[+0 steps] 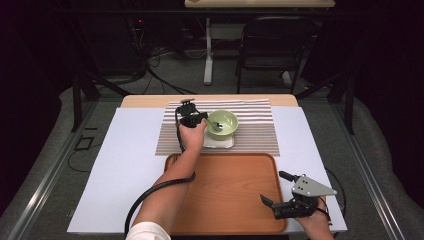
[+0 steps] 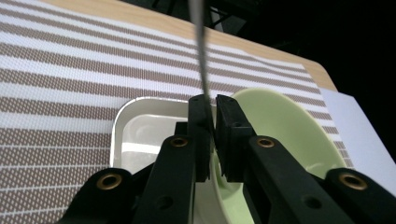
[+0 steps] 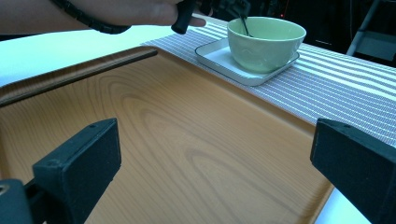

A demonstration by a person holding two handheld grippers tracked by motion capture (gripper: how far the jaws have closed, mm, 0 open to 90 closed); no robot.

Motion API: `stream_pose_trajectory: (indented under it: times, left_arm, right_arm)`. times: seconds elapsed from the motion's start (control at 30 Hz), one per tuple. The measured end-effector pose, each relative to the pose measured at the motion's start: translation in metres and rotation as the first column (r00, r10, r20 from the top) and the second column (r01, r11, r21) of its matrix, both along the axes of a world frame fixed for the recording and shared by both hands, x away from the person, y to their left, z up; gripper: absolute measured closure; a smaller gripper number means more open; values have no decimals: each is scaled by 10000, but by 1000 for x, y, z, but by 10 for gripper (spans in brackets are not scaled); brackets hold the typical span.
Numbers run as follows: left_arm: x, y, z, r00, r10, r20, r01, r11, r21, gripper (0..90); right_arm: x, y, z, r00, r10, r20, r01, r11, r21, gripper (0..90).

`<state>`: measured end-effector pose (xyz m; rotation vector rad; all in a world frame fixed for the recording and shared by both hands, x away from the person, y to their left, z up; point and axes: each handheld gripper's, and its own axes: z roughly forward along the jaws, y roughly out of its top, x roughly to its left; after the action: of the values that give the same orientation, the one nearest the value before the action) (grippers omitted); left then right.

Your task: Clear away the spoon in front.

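Note:
A pale green bowl (image 1: 226, 121) (image 2: 285, 126) (image 3: 266, 39) stands on a small white square plate (image 1: 218, 142) (image 2: 140, 135) (image 3: 219, 56) on a striped mat (image 1: 260, 132). A grey spoon (image 1: 216, 125) (image 2: 200, 46) (image 3: 243, 24) has its head in the bowl. My left gripper (image 1: 204, 120) (image 2: 211, 105) is at the bowl's left rim, shut on the spoon's handle, which rises between the pads. My right gripper (image 1: 275, 188) (image 3: 217, 144) hangs open over the near right corner of the wooden tray (image 1: 225, 200) (image 3: 187, 140), with nothing between its jaws.
The tray lies in front of the mat on a white sheet (image 1: 125, 165) that covers the table. Behind the table stand a dark chair (image 1: 272, 45) and a table leg (image 1: 208, 50), with cables on the floor.

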<state>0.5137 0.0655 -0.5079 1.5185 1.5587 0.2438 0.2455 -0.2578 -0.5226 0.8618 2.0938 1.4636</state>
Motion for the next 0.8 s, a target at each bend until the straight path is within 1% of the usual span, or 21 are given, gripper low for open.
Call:
stream_pose_trajectory:
  times: [0.1,0.17,0.4,0.67,0.8]
  left_arm:
    - [2,3,4,9999,-82,91,83,9999,-148,881]
    - [3,3,8,9998,-157,141,157,9999,-28,889]
    - [5,5,13,9996,-181,205,185,9996,-195,891]
    - [3,7,27,9982,-417,437,423,9990,-127,891]
    - [1,9,34,9972,-543,513,544,9985,-6,891]
  right_arm:
    - [0,0,0,10000,-4,0,4,10000,12,16]
    - [0,0,0,10000,-3,-8,3,10000,15,16]
    - [0,0,0,10000,-11,-7,11,10000,12,16]
    - [0,-1,0,10000,-43,43,43,10000,28,16]
    - [0,-1,0,10000,-51,48,51,10000,27,16]
